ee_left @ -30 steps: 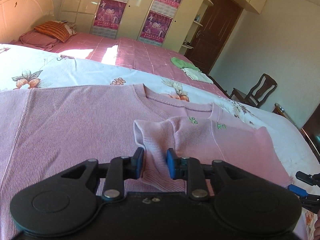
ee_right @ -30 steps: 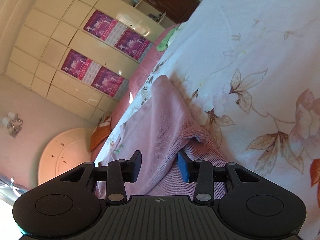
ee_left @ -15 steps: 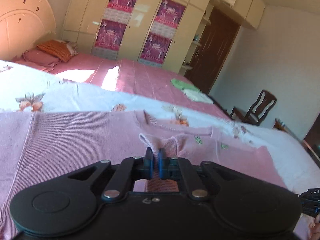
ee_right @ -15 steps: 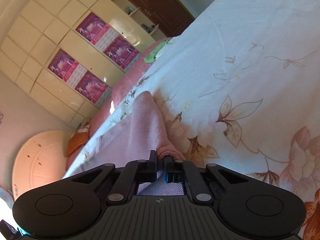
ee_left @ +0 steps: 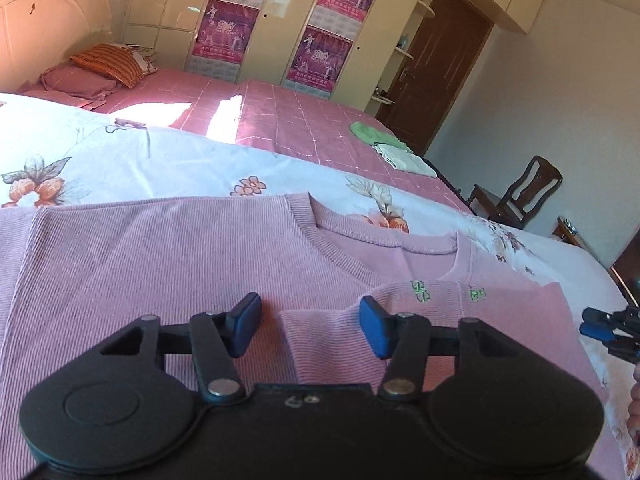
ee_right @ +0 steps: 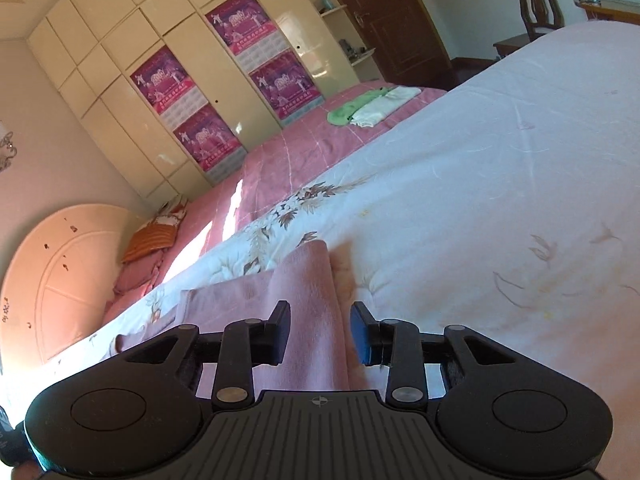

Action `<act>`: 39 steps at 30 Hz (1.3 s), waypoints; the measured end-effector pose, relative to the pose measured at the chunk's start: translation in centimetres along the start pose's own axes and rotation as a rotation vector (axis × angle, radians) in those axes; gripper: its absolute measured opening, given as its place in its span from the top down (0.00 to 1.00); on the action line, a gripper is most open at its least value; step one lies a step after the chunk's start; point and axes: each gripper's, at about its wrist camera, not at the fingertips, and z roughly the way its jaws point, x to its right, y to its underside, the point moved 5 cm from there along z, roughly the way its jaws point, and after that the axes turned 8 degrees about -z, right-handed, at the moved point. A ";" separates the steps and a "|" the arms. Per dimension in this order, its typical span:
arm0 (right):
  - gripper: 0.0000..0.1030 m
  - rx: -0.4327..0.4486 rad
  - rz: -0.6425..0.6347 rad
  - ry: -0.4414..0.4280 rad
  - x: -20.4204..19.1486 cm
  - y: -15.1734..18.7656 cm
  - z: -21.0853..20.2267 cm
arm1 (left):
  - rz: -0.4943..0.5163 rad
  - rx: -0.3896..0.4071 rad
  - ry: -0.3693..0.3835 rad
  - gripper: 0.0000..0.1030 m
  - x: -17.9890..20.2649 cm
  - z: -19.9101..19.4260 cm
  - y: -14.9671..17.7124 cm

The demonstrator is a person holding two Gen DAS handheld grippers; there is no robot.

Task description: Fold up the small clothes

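Now one pink sweater [ee_left: 168, 264] lies flat on the flowered bedsheet [ee_left: 120, 160], one sleeve [ee_left: 400, 320] folded across its chest. Both grippers, left gripper [ee_left: 310, 326] and right gripper [ee_right: 318, 330], hold their fingers apart, gripping nothing. Four purple posters [ee_left: 224, 28] hang on the wardrobe.

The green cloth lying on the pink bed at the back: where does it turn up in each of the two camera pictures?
Left wrist view: the green cloth lies right of centre, in the upper half, near the brown door.
Right wrist view: the green cloth lies just right of centre, upper third, beside a white cloth.
Shared landmark: the purple posters on the wardrobe doors.
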 end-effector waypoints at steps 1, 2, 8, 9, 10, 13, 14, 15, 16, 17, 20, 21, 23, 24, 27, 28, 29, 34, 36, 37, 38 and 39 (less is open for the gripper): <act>0.67 -0.023 0.003 0.003 0.2 -0.2 1.2 | 0.006 -0.013 0.009 0.80 0.2 0.2 0.1; 0.67 -0.047 0.009 -0.003 0.3 -0.2 2.2 | 0.000 -0.015 0.020 0.89 0.3 0.4 0.1; 0.97 -0.003 -0.121 0.027 -0.8 -0.2 2.1 | 0.015 0.164 -0.004 0.93 0.8 -2.4 0.3; 0.97 -0.024 -0.135 0.058 -0.6 0.4 2.7 | 0.009 0.127 -0.021 0.93 0.5 -1.5 0.6; 0.97 -0.059 -0.144 0.076 -0.3 0.9 3.5 | 0.003 0.094 -0.034 0.93 0.2 -0.7 1.0; 0.97 -0.063 -0.139 0.076 -0.2 0.6 3.8 | -0.010 0.063 -0.049 0.79 -0.2 -0.3 0.8; 0.96 -0.053 -0.152 0.100 -0.4 0.3 3.5 | -0.010 0.080 -0.083 0.71 -0.4 -1.1 0.4; 0.95 -0.018 -0.180 0.136 -0.6 0.0 2.7 | -0.004 0.127 -0.127 0.53 -0.4 -2.3 0.1; 0.94 0.025 -0.223 0.144 -1.1 -0.4 1.8 | 0.005 0.177 -0.134 0.46 -0.1 -3.4 -0.1; 0.93 0.039 -0.257 0.129 -1.5 -0.7 1.4 | 0.027 0.204 -0.102 0.46 0.7 -4.3 -0.4; 0.93 0.005 -0.322 0.141 -2.3 -0.8 3.0 | 0.166 0.129 -0.040 0.30 5.1 -2.6 0.0; 0.93 -0.012 -0.325 0.144 -2.4 -0.7 4.0 | 0.206 0.092 -0.016 0.22 6.6 -1.5 0.5; 0.92 -0.076 -0.318 0.147 -2.1 0.3 6.2 | 0.257 0.027 -0.016 0.20 8.1 0.9 1.9; 0.91 -0.057 -0.330 0.147 -2.1 0.5 6.3 | 0.269 -0.027 -0.049 0.18 8.0 2.4 2.8; 0.82 -0.095 -0.370 0.160 -2.0 0.8 5.6 | 0.279 -0.009 -0.054 0.18 7.6 1.8 3.6; 0.82 -0.112 -0.359 0.142 -1.6 1.1 4.8 | 0.267 -0.006 -0.054 0.18 7.3 0.9 3.6; 0.82 -0.118 -0.366 0.136 -1.4 1.5 3.8 | 0.249 0.002 -0.067 0.19 6.9 -0.2 3.7; 0.82 -0.064 -0.433 0.087 -2.5 5.7 -2.5 | 0.205 0.042 -0.022 0.18 6.4 -4.6 5.6; 0.82 -0.099 -0.496 0.104 -2.7 8.5 -2.0 | 0.229 -0.020 -0.075 0.19 6.1 -3.3 7.2; 0.82 -0.064 -0.510 0.120 -2.8 9.0 -2.0 | 0.265 0.006 -0.089 0.19 6.3 -3.4 7.7; 0.82 -0.068 -0.499 0.133 -3.0 8.9 -1.9 | 0.272 0.003 -0.107 0.21 6.7 -3.7 7.6; 0.82 -0.075 -0.477 0.152 -3.4 8.4 -2.1 | 0.272 0.011 -0.108 0.21 7.0 -4.2 7.4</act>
